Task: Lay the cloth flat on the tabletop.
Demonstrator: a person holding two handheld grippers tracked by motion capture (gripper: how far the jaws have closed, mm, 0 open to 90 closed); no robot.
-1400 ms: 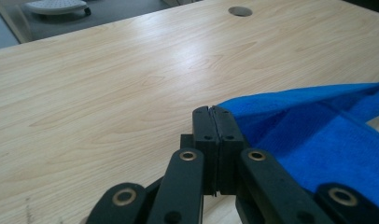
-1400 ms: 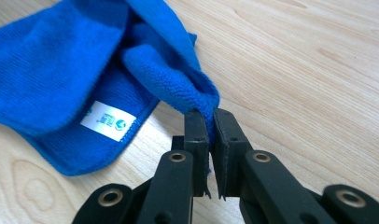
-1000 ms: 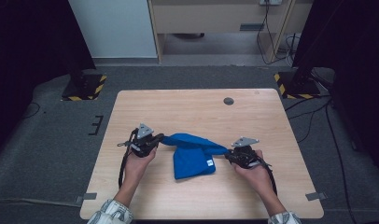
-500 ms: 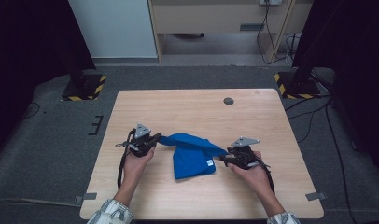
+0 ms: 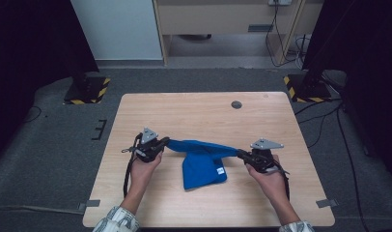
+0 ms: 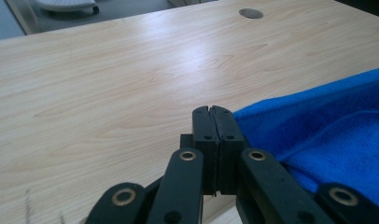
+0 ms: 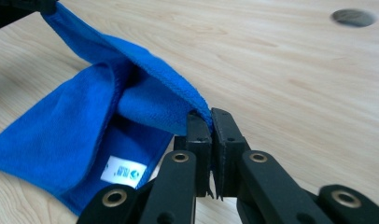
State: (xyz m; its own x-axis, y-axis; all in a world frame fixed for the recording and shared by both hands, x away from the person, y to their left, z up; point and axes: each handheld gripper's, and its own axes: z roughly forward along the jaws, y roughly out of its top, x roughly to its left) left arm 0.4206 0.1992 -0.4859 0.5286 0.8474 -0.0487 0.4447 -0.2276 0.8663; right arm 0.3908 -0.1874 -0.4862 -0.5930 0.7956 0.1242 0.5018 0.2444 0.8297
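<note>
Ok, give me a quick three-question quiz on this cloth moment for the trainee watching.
1. True or false: the left claw is shut on a corner of the blue cloth.
2. What is the right claw pinching? A) a cable B) an edge of the blue cloth C) nothing
3. Which part of the cloth rests on the wooden table: the stretched top edge or the hanging lower part with the white label?

Key
1. True: its jaws are closed with the cloth coming out beside them.
2. B.
3. The lower part with the label; the top edge is held up between the claws.
</note>
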